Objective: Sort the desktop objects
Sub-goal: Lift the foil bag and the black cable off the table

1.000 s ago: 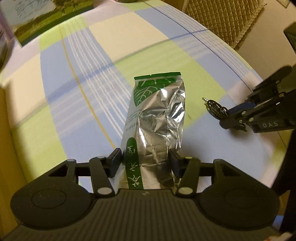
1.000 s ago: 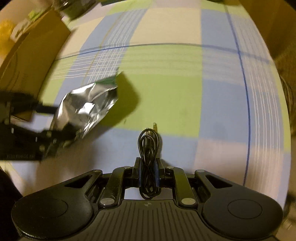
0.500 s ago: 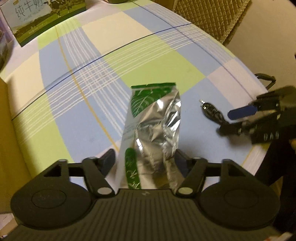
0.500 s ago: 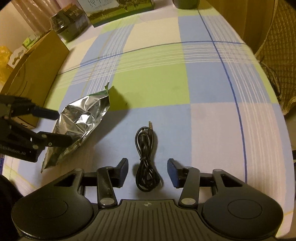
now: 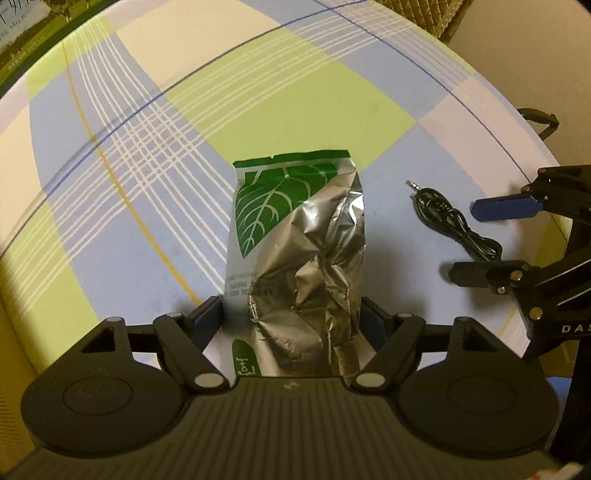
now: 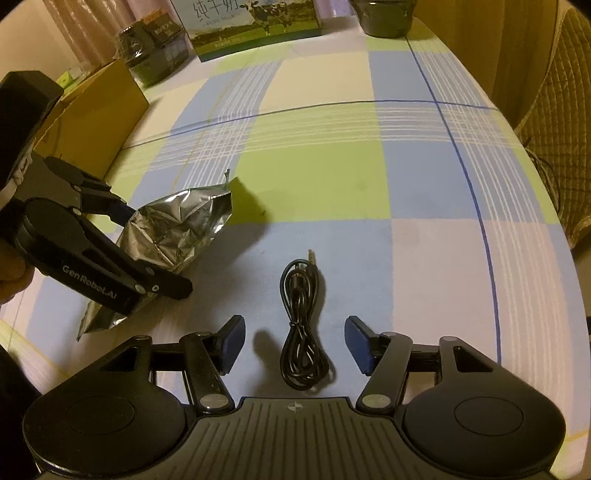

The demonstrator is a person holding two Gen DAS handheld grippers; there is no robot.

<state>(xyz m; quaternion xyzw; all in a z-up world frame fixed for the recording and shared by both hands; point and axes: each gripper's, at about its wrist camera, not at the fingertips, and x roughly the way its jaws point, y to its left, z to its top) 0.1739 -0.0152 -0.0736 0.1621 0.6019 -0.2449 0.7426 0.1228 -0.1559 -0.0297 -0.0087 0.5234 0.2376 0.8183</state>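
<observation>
L gripper: jaws have just been opening, now stand wide either side of the foil tea pouch, pads look clear of the foil or barely brushing it, so no real grip. Pouch lies flat on the checked tablecloth, long axis running straight out along the fingers, green leaf end far, bottom end under the cam. R gripper: jaws also just been opening, abt half spread, nothing clamped; coiled black audio cable lies loose on the cloth btwn the pads, touching neither, long axis along the fingers, plug tip pointing away. So each item sits dead ahead of its own gripper; cable is just to the right of the pouch, R hand clearly nearer it, L nearer the pouch. Looks like both are placed, side by side near the table's front edge. Further out: cardboard box at the left edge, milk carton and dark jars at the far end. Vs 1 s ago: both were clamped then (pouch in L, cable pinched in R), now both let go; R cam has pulled back and shows more of the table.
</observation>
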